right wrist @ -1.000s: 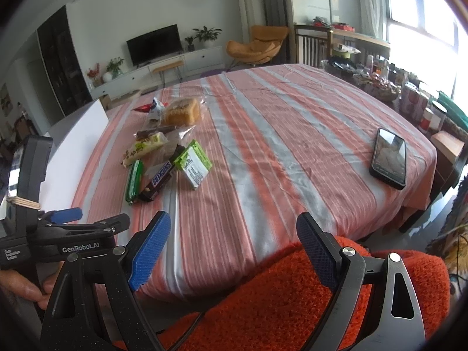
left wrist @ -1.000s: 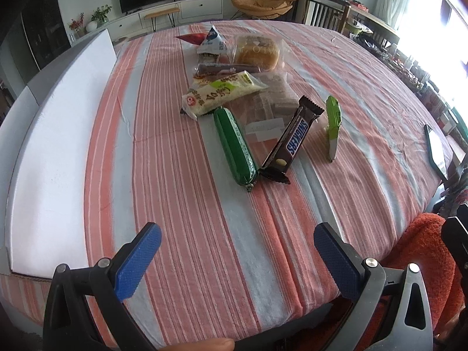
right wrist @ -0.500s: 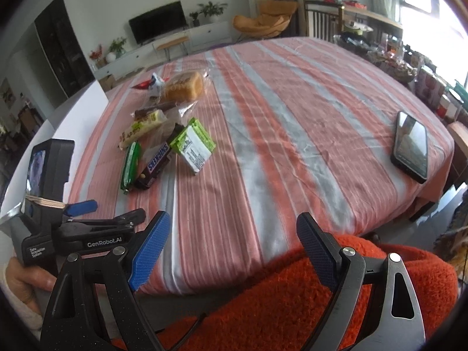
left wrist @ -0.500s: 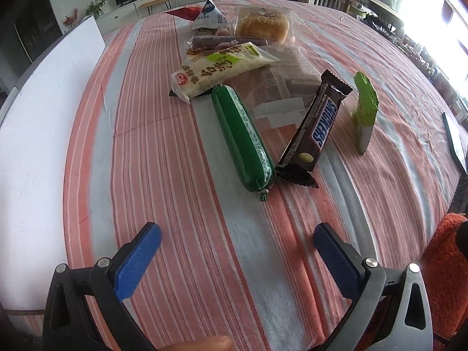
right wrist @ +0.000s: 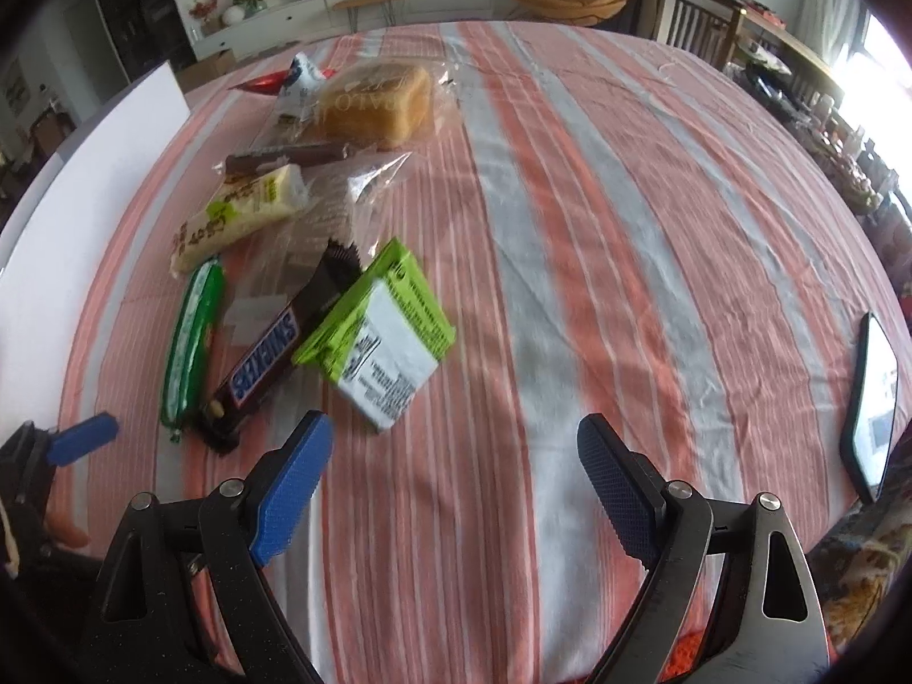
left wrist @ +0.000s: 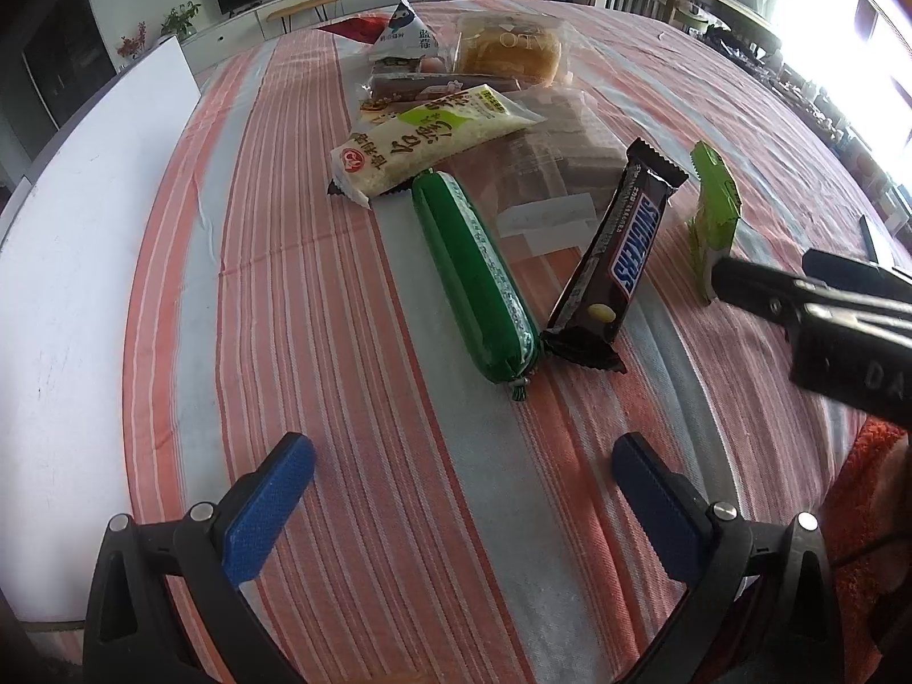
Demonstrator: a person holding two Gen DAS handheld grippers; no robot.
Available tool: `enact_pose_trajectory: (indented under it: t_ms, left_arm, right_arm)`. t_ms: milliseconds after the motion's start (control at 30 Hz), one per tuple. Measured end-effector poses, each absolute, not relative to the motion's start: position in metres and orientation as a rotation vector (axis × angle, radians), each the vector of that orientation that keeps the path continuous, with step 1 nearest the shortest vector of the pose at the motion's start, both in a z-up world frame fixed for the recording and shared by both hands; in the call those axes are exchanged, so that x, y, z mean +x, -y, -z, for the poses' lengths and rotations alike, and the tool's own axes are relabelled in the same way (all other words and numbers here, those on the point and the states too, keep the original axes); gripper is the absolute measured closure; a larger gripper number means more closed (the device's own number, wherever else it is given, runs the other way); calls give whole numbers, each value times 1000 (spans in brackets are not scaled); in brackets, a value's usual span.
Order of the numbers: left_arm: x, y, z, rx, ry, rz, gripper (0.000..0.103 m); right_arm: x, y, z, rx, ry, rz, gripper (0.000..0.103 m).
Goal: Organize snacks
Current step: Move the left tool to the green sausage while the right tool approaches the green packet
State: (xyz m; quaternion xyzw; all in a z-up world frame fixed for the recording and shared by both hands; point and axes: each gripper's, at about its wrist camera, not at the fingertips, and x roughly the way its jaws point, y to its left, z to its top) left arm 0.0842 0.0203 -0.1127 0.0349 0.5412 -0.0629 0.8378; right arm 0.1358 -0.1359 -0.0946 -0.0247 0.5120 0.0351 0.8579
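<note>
Snacks lie in a loose pile on the striped tablecloth. A green sausage-shaped pack (left wrist: 476,279) (right wrist: 191,336) lies next to a Snickers bar (left wrist: 618,262) (right wrist: 268,362). A green and white box (left wrist: 712,216) (right wrist: 387,336) sits right of them. Farther back are a white rice cracker pack (left wrist: 427,139) (right wrist: 239,214), a bread loaf in plastic (left wrist: 507,54) (right wrist: 373,100) and a triangular pack (left wrist: 407,34). My left gripper (left wrist: 456,501) is open and empty, just short of the green pack. My right gripper (right wrist: 456,490) is open and empty, just short of the box.
A white board (left wrist: 80,262) lies along the table's left side. A phone (right wrist: 875,399) lies near the right edge. Clear plastic wrap (left wrist: 547,182) lies under the snacks. An orange cushion (left wrist: 872,513) is at the near edge. A chair and TV stand are beyond the table.
Both grippers have moved forward over the table toward the snacks. The right gripper's body now shows at the right of the left wrist view. Both stay open.
</note>
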Motion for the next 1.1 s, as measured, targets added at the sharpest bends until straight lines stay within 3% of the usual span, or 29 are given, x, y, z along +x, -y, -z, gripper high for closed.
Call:
enact_pose_trajectory:
  t_ms: [300, 433, 767, 1100]
  left_arm:
    - [81, -22, 112, 86, -1126, 158, 0]
    - [86, -29, 107, 40, -1161, 187, 0]
    - [130, -46, 70, -114, -1051, 193, 1]
    - [140, -32, 104, 2, -1105, 123, 23]
  right_arm:
    - [123, 200, 81, 253, -937, 70, 13]
    - [125, 203, 82, 298, -930, 58, 13]
    - [118, 207, 81, 345, -909, 56, 13]
    - [108, 227, 78, 470, -855, 54, 13]
